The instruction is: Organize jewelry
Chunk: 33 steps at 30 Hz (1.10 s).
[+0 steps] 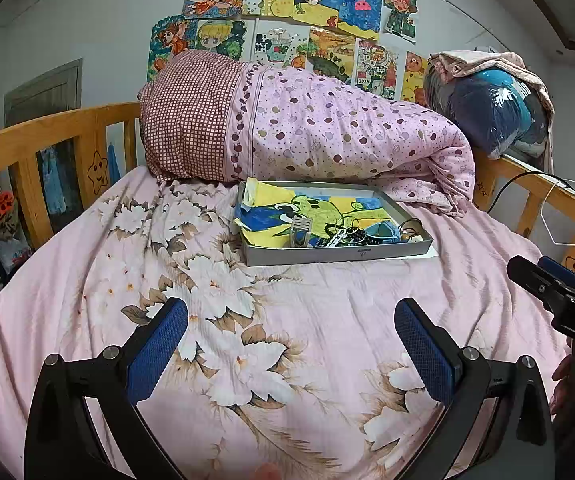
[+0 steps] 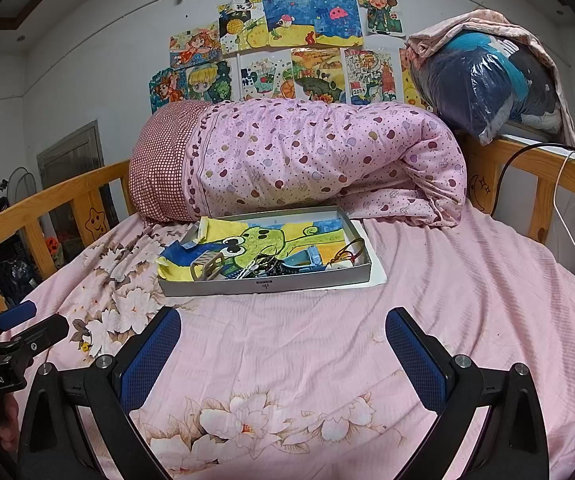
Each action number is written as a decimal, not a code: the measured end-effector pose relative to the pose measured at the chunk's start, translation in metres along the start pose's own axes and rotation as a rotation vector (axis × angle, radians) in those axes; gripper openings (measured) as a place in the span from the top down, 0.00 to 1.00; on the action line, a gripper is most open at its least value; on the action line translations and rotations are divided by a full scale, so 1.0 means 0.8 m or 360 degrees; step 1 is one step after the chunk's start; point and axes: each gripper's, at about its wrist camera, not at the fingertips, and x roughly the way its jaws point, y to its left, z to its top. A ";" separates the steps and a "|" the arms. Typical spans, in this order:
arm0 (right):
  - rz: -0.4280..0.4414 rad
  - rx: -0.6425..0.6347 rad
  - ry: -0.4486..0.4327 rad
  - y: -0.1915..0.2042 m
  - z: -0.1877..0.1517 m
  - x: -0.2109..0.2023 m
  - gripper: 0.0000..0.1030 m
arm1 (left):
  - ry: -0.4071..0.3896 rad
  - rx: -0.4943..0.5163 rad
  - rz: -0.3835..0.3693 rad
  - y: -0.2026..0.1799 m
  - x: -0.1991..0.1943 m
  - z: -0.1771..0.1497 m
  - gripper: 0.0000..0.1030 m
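You have the tray (image 2: pixel 307 280) mid-bed (image 2: pixel 447 320), jewelry (image 2: pixel 271 266) piled along its near edge, rolled quilt (image 2: pixel 307 152) right behind it.

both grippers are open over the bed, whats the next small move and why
Probably bring the right gripper forward toward the grey tray. Both it and the left gripper are open, empty, and short of the tray, and the jewelry pile lies tangled at the tray's near edge, slightly closer to the right gripper's centre line.

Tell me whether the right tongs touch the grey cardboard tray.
Apart. The right wrist view shows bare pink sheet between the open right tongs and the grey cardboard tray.
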 end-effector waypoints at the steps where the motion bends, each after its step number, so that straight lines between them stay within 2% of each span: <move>1: -0.0001 0.0000 0.0000 0.000 0.001 0.000 0.00 | 0.0001 0.0001 0.0000 0.000 0.000 0.000 0.02; 33: -0.0001 -0.0001 0.0007 0.002 0.000 0.002 0.00 | 0.0006 -0.0002 -0.0003 -0.002 -0.001 -0.003 0.02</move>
